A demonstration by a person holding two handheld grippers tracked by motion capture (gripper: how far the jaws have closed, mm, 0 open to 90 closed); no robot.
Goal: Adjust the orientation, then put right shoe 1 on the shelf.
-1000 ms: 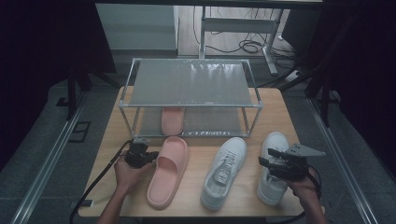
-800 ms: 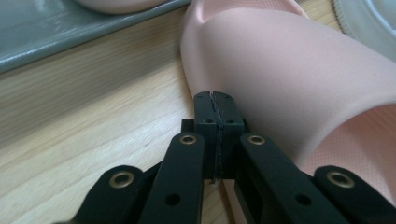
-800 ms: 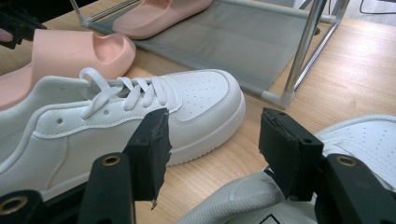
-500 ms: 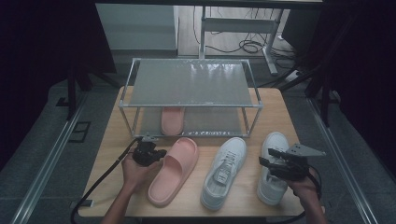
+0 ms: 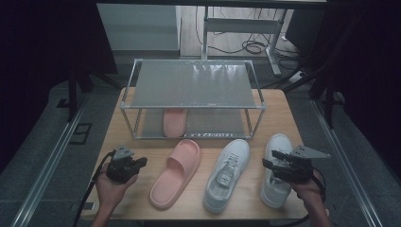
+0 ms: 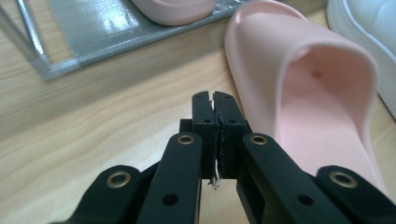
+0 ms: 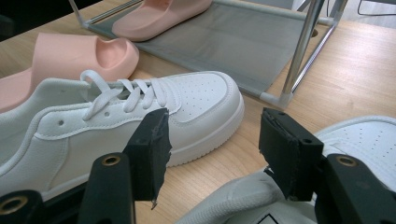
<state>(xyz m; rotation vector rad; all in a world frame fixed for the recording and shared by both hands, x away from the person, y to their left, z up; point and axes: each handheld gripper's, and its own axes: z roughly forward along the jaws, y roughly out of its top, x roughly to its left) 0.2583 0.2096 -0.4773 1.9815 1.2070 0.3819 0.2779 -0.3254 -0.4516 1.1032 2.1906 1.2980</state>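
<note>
Two grippers sit at the near edge of the table (image 5: pixel 283 101), nearest the person. The left gripper (image 5: pixel 138 163) hovers just left of the pink slide (image 5: pixel 176 173), its fingers (image 6: pixel 215 122) pressed together on nothing, aimed at the slide's open heel end, probably lining up for a grasp. The right gripper (image 5: pixel 267 163) hangs over the right sneaker (image 5: pixel 278 171), fingers (image 7: pixel 150 145) spread with nothing pinched, likely poised to take it by the collar. Between slide and right sneaker lies the left sneaker (image 5: pixel 228 174), toe pointing away. All three shoes point toward the rack (image 5: pixel 191 84) beyond them, which suggests they are queued for shelving. Farther off, a second slide (image 5: pixel 174 121) already rests on the rack's lower shelf, left of its middle; the top shelf is bare.
</note>
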